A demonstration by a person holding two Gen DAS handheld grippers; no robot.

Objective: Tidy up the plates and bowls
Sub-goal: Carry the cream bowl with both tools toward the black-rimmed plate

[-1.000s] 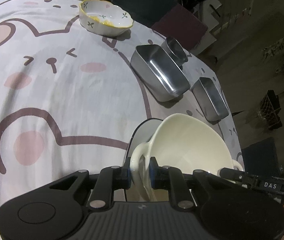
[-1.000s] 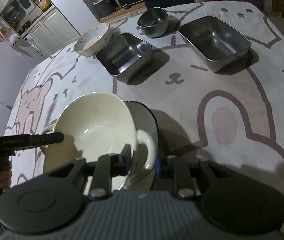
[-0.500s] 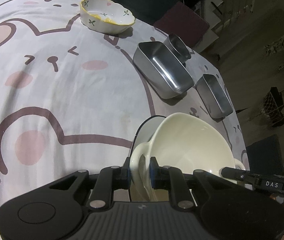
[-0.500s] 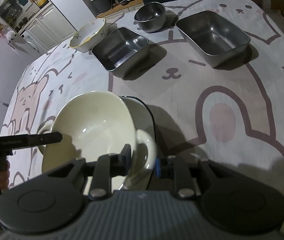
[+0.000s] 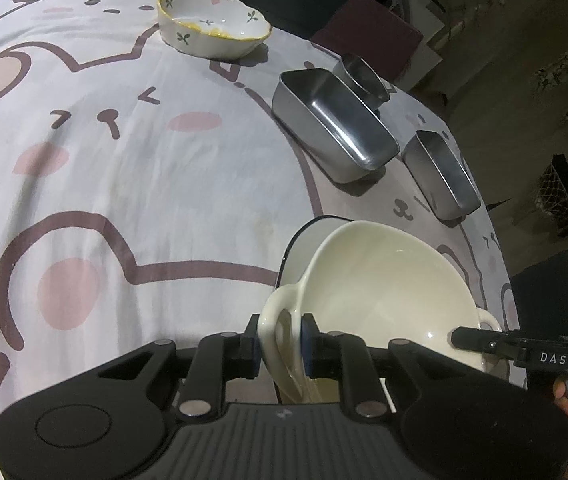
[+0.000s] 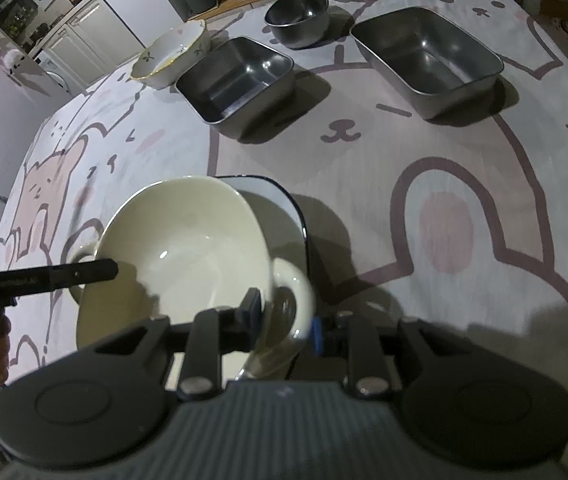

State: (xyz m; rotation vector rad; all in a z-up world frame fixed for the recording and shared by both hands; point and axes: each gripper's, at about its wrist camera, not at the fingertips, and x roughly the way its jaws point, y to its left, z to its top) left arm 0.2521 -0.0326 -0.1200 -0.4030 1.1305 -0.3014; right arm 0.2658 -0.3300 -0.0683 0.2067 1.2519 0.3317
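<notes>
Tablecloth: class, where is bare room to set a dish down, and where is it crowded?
Free: the wide tablecloth left of the cream bowl, and the stretch between it and the flowered bowl. Crowded: the far right edge, where two steel trays and a small steel bowl sit close together.

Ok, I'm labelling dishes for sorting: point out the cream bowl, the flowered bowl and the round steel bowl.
cream bowl (image 5: 384,280), left wrist view, on its inner wall.
flowered bowl (image 5: 214,30), left wrist view, on its inside bottom.
round steel bowl (image 6: 298,16), right wrist view, on its inside.
</notes>
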